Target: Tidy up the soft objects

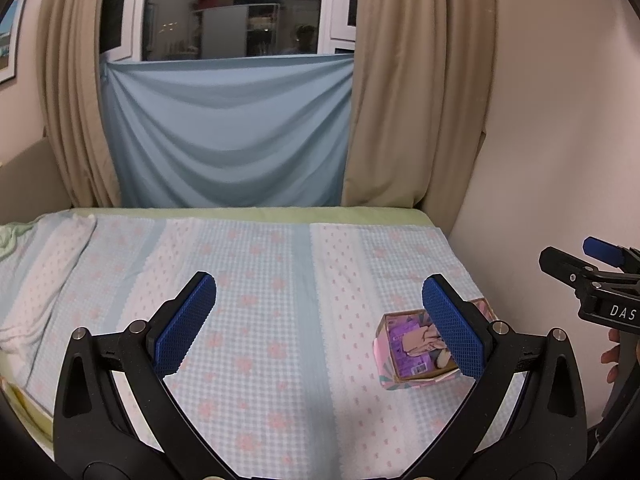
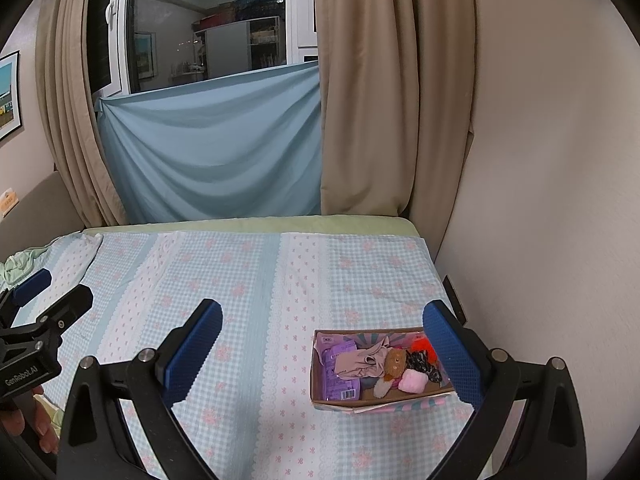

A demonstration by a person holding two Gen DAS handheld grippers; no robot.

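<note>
Above a blue-checked bedspread (image 2: 248,280), the left gripper (image 1: 320,316) and right gripper (image 2: 324,344) hang with jaws spread, empty; an open cardboard box (image 2: 340,403) near the wall holds small soft objects (image 2: 400,364).

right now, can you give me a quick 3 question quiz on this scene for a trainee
1. True or false: the left gripper is shut on a toy.
2. Where do the soft objects lie? A) loose on the bedspread B) inside the cardboard box C) on the blue sheet
3. Fill in: beside the small brown bear in the box lies a pale ____ puff.

Key: 1 false, both grippers are open and empty, the right gripper too; 2 B; 3 pink.
</note>
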